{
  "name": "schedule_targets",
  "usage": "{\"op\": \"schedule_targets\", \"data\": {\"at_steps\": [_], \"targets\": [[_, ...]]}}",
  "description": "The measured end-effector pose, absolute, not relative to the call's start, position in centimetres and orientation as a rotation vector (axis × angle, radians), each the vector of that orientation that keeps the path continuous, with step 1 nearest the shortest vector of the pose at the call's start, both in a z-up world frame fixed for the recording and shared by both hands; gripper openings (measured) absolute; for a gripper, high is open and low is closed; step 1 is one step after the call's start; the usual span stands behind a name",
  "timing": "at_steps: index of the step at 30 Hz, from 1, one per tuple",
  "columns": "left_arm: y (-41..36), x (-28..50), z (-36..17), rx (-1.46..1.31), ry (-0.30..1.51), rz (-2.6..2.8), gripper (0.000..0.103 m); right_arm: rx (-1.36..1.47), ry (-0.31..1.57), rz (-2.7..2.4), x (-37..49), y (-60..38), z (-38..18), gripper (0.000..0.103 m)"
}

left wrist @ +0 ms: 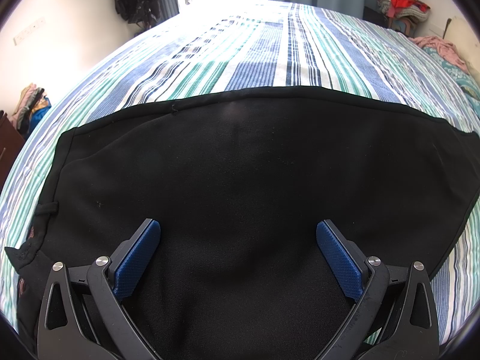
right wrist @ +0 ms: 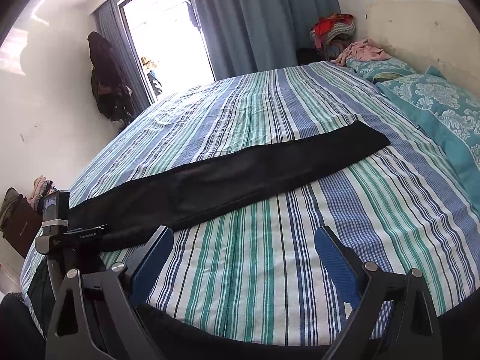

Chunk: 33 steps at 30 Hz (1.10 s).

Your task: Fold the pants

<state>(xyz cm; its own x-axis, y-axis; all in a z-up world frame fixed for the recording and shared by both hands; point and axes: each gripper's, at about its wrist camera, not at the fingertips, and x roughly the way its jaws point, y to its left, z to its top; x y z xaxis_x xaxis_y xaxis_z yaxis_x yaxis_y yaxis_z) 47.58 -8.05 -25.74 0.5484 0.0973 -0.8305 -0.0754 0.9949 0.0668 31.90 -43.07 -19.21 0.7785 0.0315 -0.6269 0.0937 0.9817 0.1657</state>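
The pants lie lengthwise, legs apparently stacked, on the bed; cross folds remain. Left gripper and right gripper both gape, empty.

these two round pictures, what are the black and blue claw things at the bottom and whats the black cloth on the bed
Each picture comes from a wide-angle camera fixed on a hand-held grabbing tool, looking out along its two fingers. A person holds one tool in each hand; there is no robot arm. The left tongs hang open right over the black pants, close up, gripping nothing. The right tongs are open too, over bare striped bedsheet. From that side you see the pants laid out long and flat across the bed, and the left tool near one end. Teal pillows lie at the far side.
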Motion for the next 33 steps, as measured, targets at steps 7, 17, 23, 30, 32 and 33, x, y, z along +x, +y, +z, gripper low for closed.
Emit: {"op": "schedule_targets", "data": {"at_steps": [7, 17, 23, 30, 32, 33], "targets": [[-8.0, 47.6, -25.7, 0.024, 0.985, 0.102, 0.103, 0.188, 0.690, -0.029, 32.2, -42.7, -19.5, 0.095], [-8.0, 47.6, -25.7, 0.024, 0.985, 0.102, 0.103, 0.177, 0.691, -0.021, 32.1, -42.3, -19.8, 0.095], [-8.1, 47.6, -25.8, 0.024, 0.985, 0.102, 0.103, 0.217, 0.696, -0.033, 32.3, -43.3, -19.9, 0.095], [-8.1, 47.6, -25.8, 0.024, 0.985, 0.103, 0.103, 0.387, 0.711, -0.076, 32.0, -47.1, -20.8, 0.095], [-8.1, 47.6, -25.8, 0.024, 0.985, 0.103, 0.103, 0.449, 0.719, -0.085, 31.8, -48.2, -21.3, 0.095], [-8.1, 47.6, -25.8, 0.024, 0.985, 0.103, 0.103, 0.470, 0.719, -0.089, 31.8, -48.6, -21.5, 0.095]]}}
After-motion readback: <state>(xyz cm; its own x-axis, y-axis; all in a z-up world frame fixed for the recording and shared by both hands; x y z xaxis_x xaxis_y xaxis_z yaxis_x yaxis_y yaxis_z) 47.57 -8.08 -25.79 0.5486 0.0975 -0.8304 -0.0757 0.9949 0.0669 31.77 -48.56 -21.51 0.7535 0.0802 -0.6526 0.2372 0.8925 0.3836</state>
